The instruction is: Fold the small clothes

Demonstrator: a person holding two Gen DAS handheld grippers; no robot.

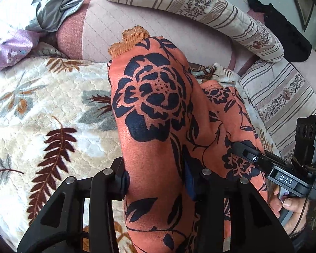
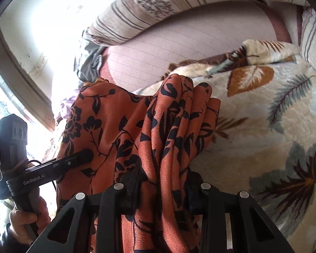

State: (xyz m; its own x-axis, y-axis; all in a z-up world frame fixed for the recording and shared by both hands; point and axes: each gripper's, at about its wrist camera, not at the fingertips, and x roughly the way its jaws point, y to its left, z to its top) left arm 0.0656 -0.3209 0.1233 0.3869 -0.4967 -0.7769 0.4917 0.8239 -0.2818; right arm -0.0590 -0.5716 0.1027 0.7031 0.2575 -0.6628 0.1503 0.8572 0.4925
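While both my left claw (image 1: 155,181) and right claw (image 2: 162,189) are clenched on the orange garment (image 1: 155,109), it hangs above the blanket (image 1: 42,109), long axis running away from both claws.

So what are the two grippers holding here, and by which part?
Both hold the same orange floral garment. The left gripper pinches a smooth fold below the ribbed orange hem; the right gripper clamps a bunch of gathered pleats.

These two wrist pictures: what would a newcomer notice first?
The orange garment with black flowers fills the centre, bunched between the left gripper and the right gripper, both shut on it. Under it lies a cream quilted blanket with leaf patterns.
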